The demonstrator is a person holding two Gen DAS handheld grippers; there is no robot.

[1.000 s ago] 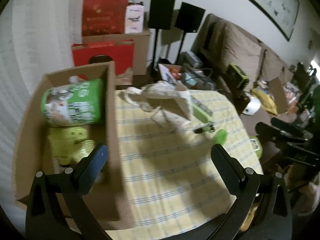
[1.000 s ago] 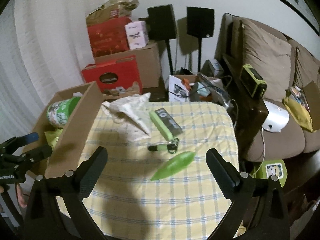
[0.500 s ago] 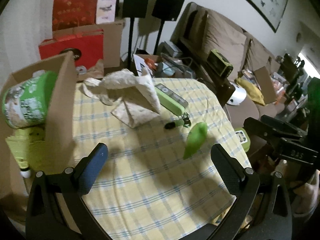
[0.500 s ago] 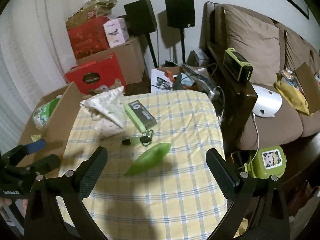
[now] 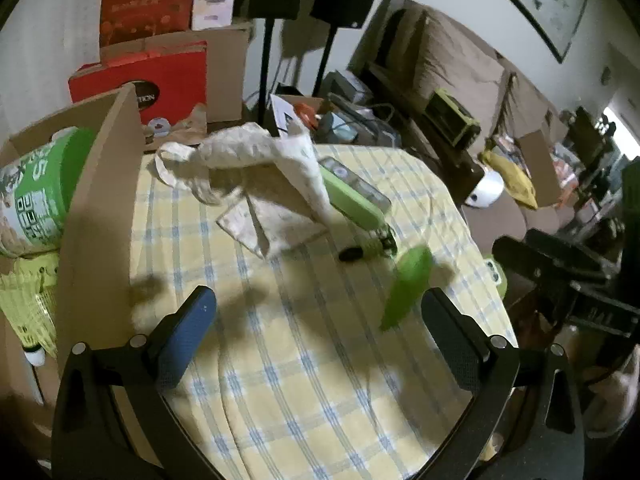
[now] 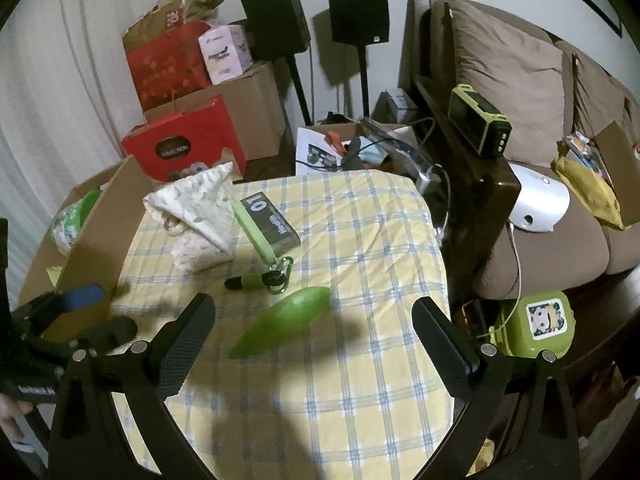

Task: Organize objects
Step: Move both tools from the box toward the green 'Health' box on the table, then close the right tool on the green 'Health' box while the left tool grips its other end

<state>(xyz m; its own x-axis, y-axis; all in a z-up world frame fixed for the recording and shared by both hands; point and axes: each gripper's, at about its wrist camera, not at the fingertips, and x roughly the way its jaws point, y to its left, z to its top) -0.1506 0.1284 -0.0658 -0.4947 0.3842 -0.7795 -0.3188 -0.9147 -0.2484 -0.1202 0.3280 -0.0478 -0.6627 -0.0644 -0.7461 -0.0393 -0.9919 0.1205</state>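
both hand-held grippers, left [image 5: 318, 320] and right [image 6: 312, 330], hover released and empty above the green pod [image 6: 280, 327] on the tabletop [image 6: 360, 380].

Living room: sofa [image 6: 520, 92], speakers [image 6: 358, 14].

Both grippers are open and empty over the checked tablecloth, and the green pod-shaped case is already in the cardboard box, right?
Not quite. The green pod-shaped case lies on the checked tablecloth, outside the cardboard box, as the right wrist view shows. The left gripper and right gripper are indeed open and empty.
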